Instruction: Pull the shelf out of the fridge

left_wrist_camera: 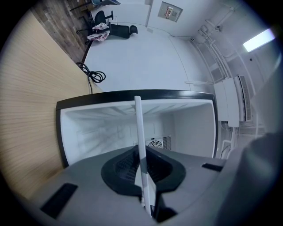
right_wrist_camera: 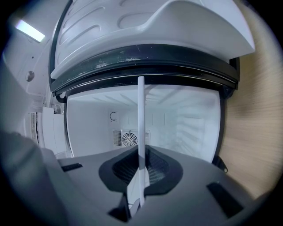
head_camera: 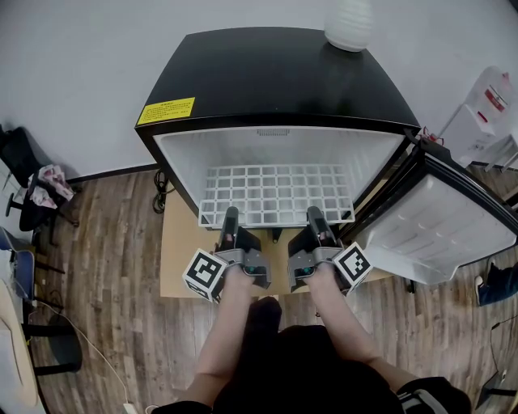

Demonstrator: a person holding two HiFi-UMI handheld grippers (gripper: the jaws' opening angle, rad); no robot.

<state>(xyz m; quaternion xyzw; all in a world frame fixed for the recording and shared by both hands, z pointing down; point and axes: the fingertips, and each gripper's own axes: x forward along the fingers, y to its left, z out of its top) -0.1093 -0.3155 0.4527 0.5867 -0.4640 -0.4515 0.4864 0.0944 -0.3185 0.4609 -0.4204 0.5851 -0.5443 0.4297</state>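
The small black fridge (head_camera: pixel 275 81) stands open, and its white wire shelf (head_camera: pixel 279 194) sticks partway out past the front. My left gripper (head_camera: pixel 231 215) is shut on the shelf's front rail left of centre. My right gripper (head_camera: pixel 316 213) is shut on the same rail right of centre. In the left gripper view the shelf (left_wrist_camera: pixel 139 137) shows edge-on as a thin white bar running into the left gripper (left_wrist_camera: pixel 144 178). The right gripper view shows the shelf (right_wrist_camera: pixel 141 128) the same way, clamped in the right gripper (right_wrist_camera: pixel 140 183). The white fridge interior lies behind it.
The fridge door (head_camera: pixel 441 226) hangs open to the right, close to my right arm. A white jar (head_camera: pixel 350 23) sits on the fridge top. The fridge stands on a light wooden board (head_camera: pixel 182 251). Black chairs (head_camera: pixel 36 198) are at the left, and a white rack (head_camera: pixel 486 113) at the right.
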